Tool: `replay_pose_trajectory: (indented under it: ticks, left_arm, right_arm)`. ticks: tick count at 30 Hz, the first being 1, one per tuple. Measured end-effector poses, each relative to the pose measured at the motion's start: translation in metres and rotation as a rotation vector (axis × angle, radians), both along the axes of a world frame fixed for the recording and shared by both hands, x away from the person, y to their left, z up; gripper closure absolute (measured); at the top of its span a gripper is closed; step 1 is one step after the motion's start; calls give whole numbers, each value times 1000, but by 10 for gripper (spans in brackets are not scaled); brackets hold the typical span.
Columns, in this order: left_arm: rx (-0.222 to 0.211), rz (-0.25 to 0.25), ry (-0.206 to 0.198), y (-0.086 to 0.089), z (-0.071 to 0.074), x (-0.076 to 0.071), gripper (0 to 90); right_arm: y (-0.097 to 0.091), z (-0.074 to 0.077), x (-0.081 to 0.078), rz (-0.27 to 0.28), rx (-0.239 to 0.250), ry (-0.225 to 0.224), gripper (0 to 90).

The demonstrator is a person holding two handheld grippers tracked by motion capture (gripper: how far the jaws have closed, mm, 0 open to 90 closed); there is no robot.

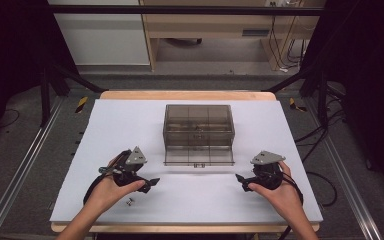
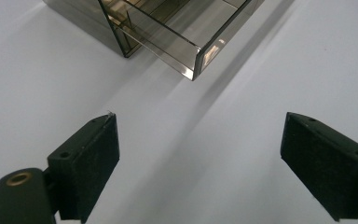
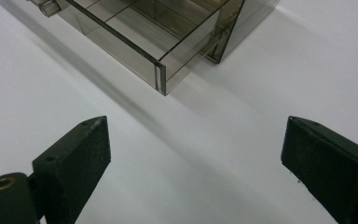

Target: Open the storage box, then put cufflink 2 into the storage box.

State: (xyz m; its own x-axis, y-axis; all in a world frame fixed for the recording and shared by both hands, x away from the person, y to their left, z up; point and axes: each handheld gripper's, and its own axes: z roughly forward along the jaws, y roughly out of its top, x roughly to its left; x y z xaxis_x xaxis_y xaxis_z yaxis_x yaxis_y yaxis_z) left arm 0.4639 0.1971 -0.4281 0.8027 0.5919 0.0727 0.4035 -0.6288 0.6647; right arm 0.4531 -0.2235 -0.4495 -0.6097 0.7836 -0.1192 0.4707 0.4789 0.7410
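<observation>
A smoky see-through plastic box (image 1: 198, 122) stands in the middle of the white tabletop (image 1: 125, 125). Its lowest drawer (image 1: 198, 156) is pulled out toward me. My left gripper (image 1: 152, 182) is held low at the front left, its jaws open and empty, pointing toward the centre. In the left gripper view the left gripper (image 2: 200, 168) has bare table between its pads, and a drawer corner (image 2: 193, 56) lies ahead. My right gripper (image 1: 241, 181) mirrors it at the front right, open and empty. The right gripper view shows the right gripper (image 3: 196, 168) facing the other drawer corner (image 3: 161, 77).
A small screw-like metal part (image 1: 129, 202) lies on the table just in front of my left hand. Black frame posts (image 1: 45, 85) stand at the table's far corners, and metal rails (image 1: 15, 180) run along both sides.
</observation>
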Motion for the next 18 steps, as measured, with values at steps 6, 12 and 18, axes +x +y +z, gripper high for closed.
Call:
replay_pose_trajectory:
  ticks: [6, 12, 18]
  left_arm:
    - [36, 31, 30, 9, 3, -4, 111]
    - [68, 47, 37, 18, 11, -12, 133]
    - [89, 59, 61, 26, 13, -19, 147]
  right_arm:
    - [-6, 1, -3, -12, 3, -28, 134]
    - [-10, 2, -5, -26, 12, -33, 137]
    - [-15, 4, -10, -27, 4, -33, 140]
